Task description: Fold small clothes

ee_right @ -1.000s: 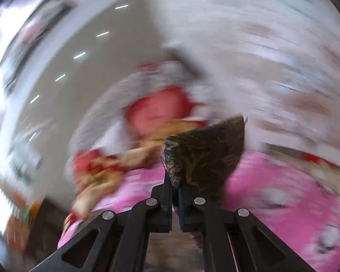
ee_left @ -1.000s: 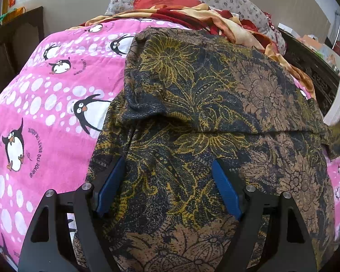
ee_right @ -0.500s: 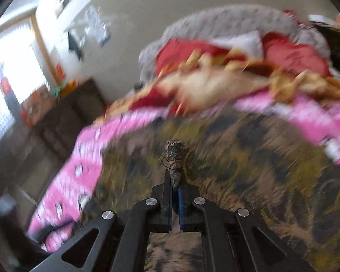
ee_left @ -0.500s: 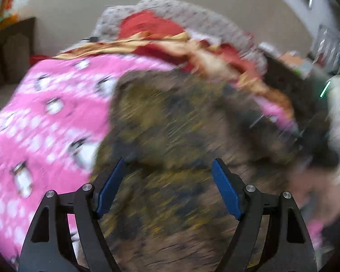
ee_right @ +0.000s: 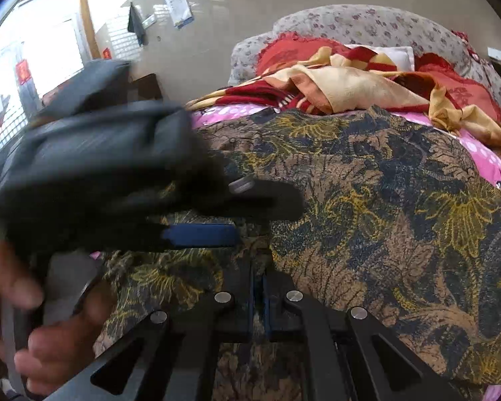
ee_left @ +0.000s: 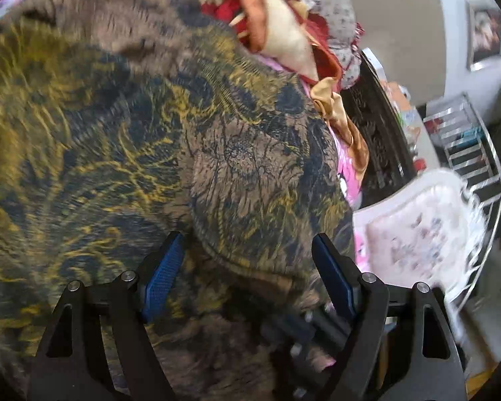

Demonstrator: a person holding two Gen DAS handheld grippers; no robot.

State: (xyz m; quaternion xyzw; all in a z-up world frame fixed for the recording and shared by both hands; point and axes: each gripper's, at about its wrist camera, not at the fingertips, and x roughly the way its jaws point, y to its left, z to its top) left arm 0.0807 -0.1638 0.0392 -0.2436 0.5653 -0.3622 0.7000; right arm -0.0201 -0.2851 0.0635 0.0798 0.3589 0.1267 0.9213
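A dark floral garment (ee_left: 133, 127) in brown, yellow and navy lies spread over the pink bed, with one part folded over on top (ee_left: 260, 187). It also shows in the right wrist view (ee_right: 384, 207). My left gripper (ee_left: 247, 267) is open, its blue pads on either side of the folded edge. It appears blurred in the right wrist view (ee_right: 237, 214), low over the cloth. My right gripper (ee_right: 257, 280) is shut on the garment's near edge, which bunches at its jaws.
The pink penguin blanket (ee_right: 484, 157) covers the bed. A red and gold cloth (ee_right: 350, 83) and pillows (ee_right: 367, 26) lie at the head. A dark carved bed frame (ee_left: 380, 140) and a white lacy cushion (ee_left: 417, 230) are to the right. A hand (ee_right: 50, 341) holds the left gripper.
The right gripper has carried the garment's edge across and down onto the cloth. The left gripper has swung to the right and sits over the new fold.
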